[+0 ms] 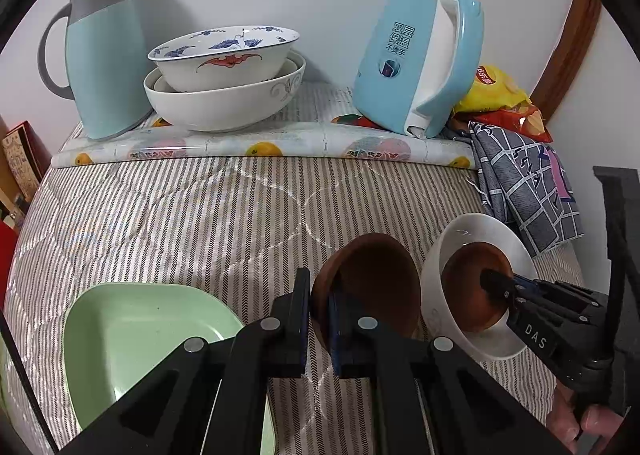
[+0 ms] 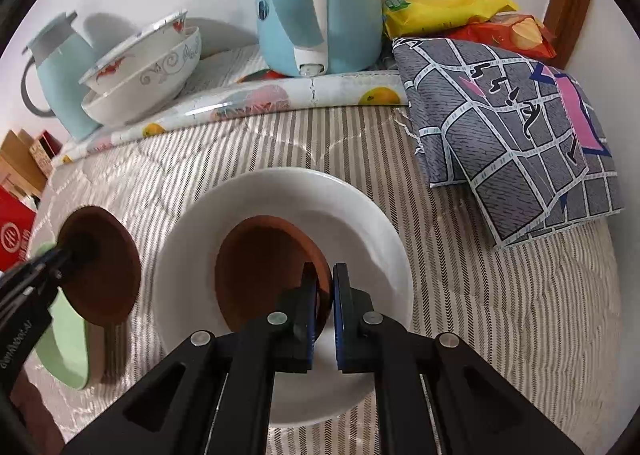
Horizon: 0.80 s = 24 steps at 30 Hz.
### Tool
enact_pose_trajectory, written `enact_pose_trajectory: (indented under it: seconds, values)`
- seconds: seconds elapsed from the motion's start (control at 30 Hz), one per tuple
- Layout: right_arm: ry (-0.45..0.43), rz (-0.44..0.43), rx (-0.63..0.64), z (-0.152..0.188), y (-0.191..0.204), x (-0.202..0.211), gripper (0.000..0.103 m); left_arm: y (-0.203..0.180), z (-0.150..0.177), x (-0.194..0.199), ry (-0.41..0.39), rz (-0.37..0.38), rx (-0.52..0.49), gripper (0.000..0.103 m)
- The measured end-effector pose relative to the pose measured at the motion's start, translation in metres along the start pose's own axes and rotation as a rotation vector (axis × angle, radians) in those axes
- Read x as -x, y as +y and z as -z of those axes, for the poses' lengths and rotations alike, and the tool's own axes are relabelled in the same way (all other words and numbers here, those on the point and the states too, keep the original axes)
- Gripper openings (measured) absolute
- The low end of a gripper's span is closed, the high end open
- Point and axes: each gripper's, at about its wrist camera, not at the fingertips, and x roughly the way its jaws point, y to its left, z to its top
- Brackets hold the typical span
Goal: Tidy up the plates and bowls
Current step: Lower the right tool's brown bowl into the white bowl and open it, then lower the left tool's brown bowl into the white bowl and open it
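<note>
My left gripper [image 1: 318,287] is shut on the rim of a brown wooden bowl [image 1: 376,271], which it holds tilted on edge above the striped bedcover, next to a pale green square plate [image 1: 132,327]. To its right, a second brown bowl [image 1: 468,275] sits inside a white bowl [image 1: 480,223]. My right gripper [image 1: 490,281] reaches into it. In the right wrist view the right gripper [image 2: 325,271] pinches the near rim of that second brown bowl [image 2: 260,263] within the white bowl [image 2: 280,179]. The left gripper [image 2: 78,249] and its bowl [image 2: 104,283] appear at far left, over the green plate [image 2: 64,355].
At the back, a patterned bowl [image 1: 224,55] is stacked in a larger white bowl [image 1: 224,107] between a teal jug [image 1: 104,55] and a blue kettle [image 1: 416,55]. Snack bags [image 1: 496,91] and a folded grey cloth [image 1: 528,183] lie on the right. A rolled fruit-print mat [image 1: 260,147] crosses the bed.
</note>
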Motion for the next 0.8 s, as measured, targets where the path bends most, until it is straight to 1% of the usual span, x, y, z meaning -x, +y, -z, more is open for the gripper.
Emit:
enact_pose_trajectory:
  seconds: [0.13, 0.23, 0.3, 0.43, 0.5, 0.7, 0.8]
  values:
    - [0.012, 0.019, 0.012, -0.001, 0.003, -0.004, 0.009, 0.002, 0.001, -0.001, 0.004, 0.001, 0.001, 0.008]
    - [0.011, 0.035, 0.022, -0.002, 0.006, -0.005, 0.014, 0.003, 0.001, -0.001, 0.005, 0.002, 0.001, 0.008]
    - [0.013, 0.031, 0.025, -0.003, 0.007, -0.005, 0.022, 0.004, 0.001, -0.001, 0.007, 0.005, 0.001, 0.008]
    - [0.007, 0.034, 0.026, -0.004, 0.011, -0.006, 0.029, 0.006, 0.002, 0.001, 0.006, 0.007, 0.001, 0.008]
    - [0.007, 0.021, 0.022, -0.003, 0.012, -0.005, 0.036, 0.008, 0.002, 0.002, 0.004, 0.008, 0.002, 0.008]
    - [-0.025, 0.021, 0.005, -0.001, 0.011, 0.003, 0.047, 0.010, 0.002, 0.004, -0.001, 0.014, 0.008, 0.008]
    - [-0.046, 0.011, -0.007, 0.001, 0.008, 0.011, 0.048, 0.007, 0.003, 0.007, -0.006, 0.021, 0.007, 0.008]
